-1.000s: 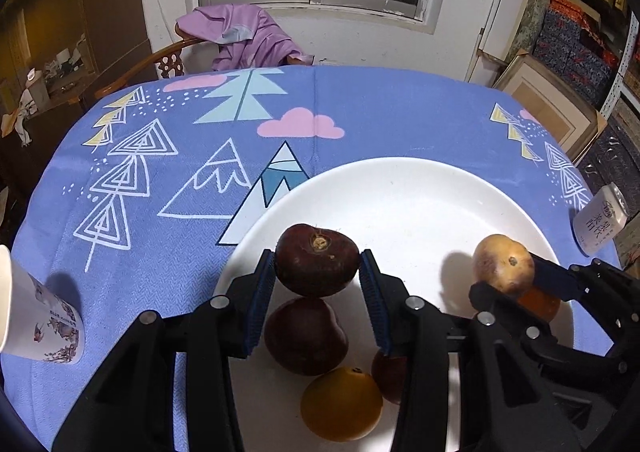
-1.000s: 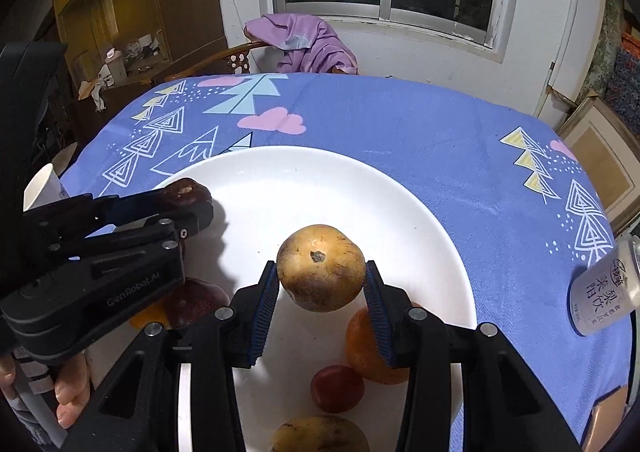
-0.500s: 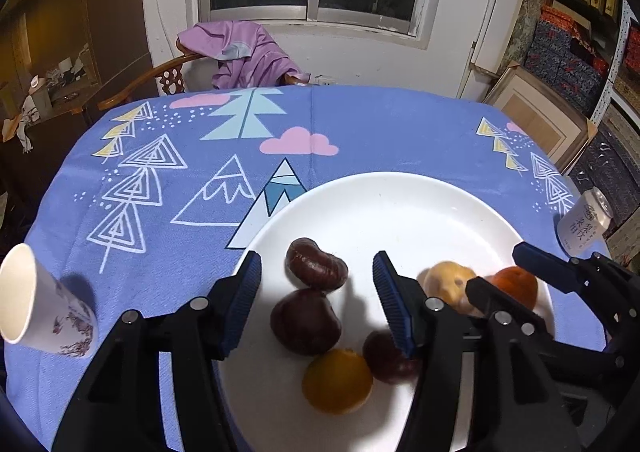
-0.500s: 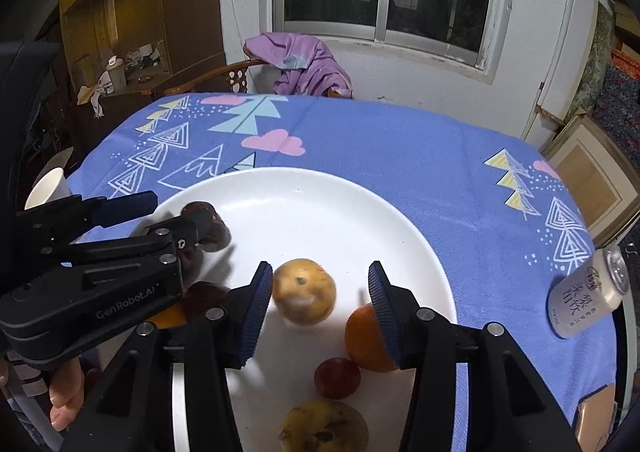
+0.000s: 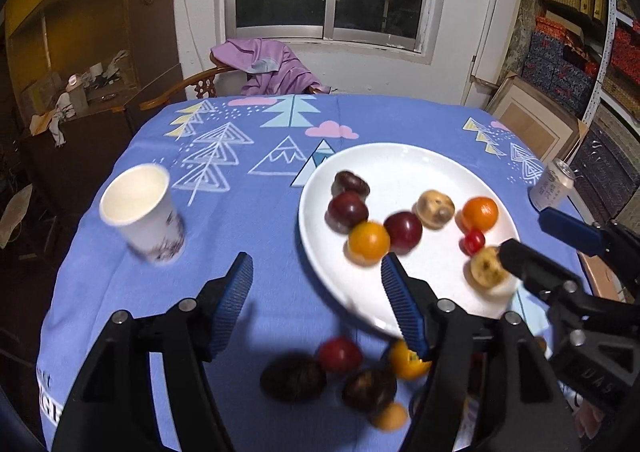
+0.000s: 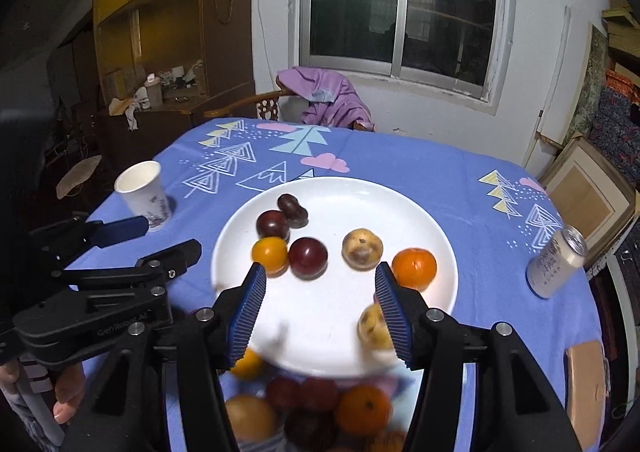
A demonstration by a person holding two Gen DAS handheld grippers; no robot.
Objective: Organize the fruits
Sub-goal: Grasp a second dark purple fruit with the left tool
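The white plate (image 6: pixel 436 236) on the blue tablecloth (image 6: pixel 400 160) covering the table already carries a good share of the fruit — in the right wrist view a dark oblong fruit (image 6: pixel 293 210), two dark red plums (image 6: pixel 308 257), a yellow-orange fruit (image 6: pixel 270 254), a tan speckled fruit (image 6: pixel 362 249), an orange (image 6: pixel 414 268) and another tan fruit (image 6: pixel 374 326) at the near rim. A blurred heap of unsorted fruit (image 6: pixel 320 404) lies on the cloth just in front of the plate, so I judge the job roughly half done. The left hand-held gripper (image 5: pixel 316 304) and the right hand-held gripper (image 6: pixel 320 312) are both empty, jaws opening with nothing clamped between them — each hangs over the near edge of the plate. A paper cup (image 5: pixel 140 212) and a drinks can (image 6: pixel 556 264) stand apart from the fruit
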